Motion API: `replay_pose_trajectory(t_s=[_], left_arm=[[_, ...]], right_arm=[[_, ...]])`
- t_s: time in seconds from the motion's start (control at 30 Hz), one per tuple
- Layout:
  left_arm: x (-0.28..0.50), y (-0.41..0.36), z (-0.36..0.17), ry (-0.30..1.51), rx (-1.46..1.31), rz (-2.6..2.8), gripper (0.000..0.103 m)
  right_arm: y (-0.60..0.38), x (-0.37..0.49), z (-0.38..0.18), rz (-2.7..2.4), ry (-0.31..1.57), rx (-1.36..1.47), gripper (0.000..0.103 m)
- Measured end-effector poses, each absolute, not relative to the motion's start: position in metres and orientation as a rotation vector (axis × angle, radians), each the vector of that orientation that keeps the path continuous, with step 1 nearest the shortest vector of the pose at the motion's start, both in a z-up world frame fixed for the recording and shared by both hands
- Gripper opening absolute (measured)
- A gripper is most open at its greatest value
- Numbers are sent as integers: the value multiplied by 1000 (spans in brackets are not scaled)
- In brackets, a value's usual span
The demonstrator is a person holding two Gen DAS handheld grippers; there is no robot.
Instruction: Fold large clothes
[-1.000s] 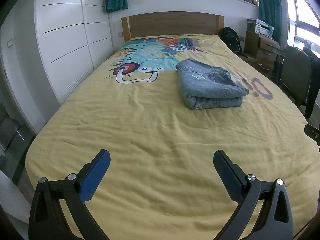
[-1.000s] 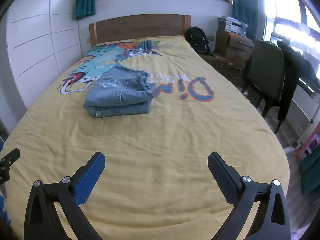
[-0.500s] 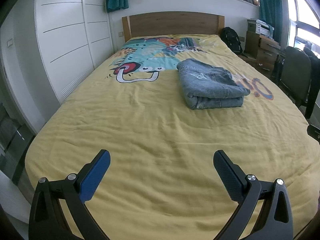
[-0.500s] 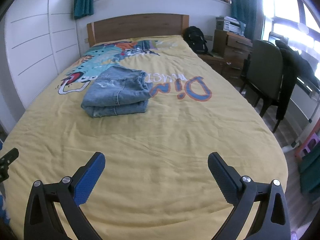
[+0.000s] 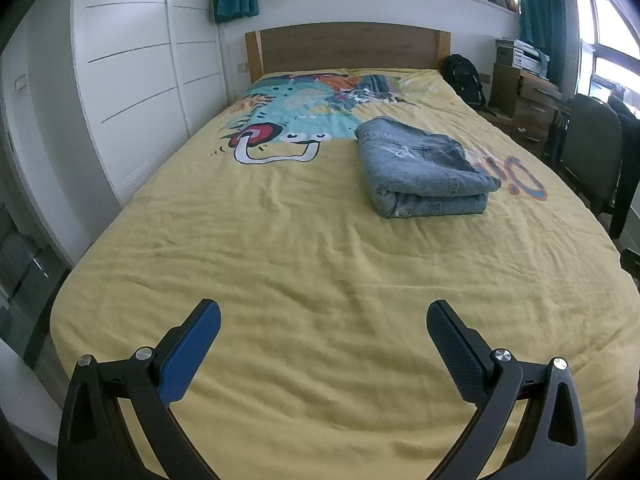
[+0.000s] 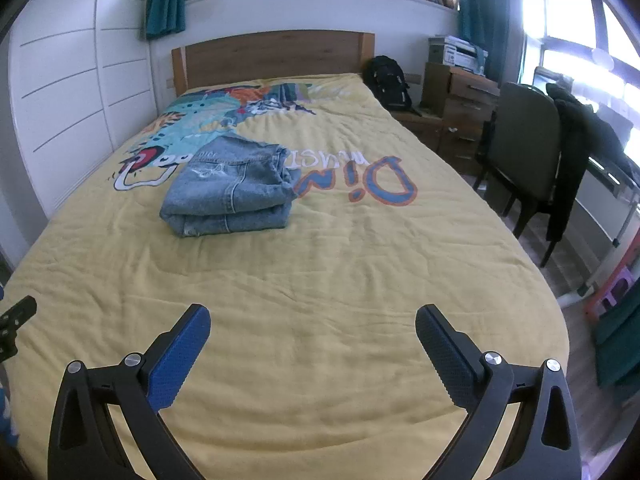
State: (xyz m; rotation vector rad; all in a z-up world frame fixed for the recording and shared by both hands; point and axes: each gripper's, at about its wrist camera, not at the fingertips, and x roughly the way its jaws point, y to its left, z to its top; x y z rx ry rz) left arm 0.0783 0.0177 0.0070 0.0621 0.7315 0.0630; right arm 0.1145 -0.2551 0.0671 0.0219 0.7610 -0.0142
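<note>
Folded jeans (image 5: 424, 172) lie on the yellow bedspread (image 5: 280, 248), right of centre in the left view and left of centre in the right view (image 6: 232, 188). Left gripper (image 5: 324, 312) and right gripper (image 6: 312, 316) hover at the bottom of each frame, jaws spread wide, holding nothing

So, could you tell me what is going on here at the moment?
A person holds a two-finger gripper in each hand at the foot of a bed with a yellow cover. The left gripper and the right gripper are both open and hold nothing, and both hang over bare cover. A pair of jeans lies folded into a neat bundle further up the bed, apart from both grippers. From how it lies, the folding looks done.
</note>
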Motion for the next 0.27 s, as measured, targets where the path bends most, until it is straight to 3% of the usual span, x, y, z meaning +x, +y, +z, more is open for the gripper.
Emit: replay_pose_trajectory(t_s=[0.27], left_arm=[[76,20,7,732,55,71,102]], right_arm=[[-256,115,68,-14,760,20,102]])
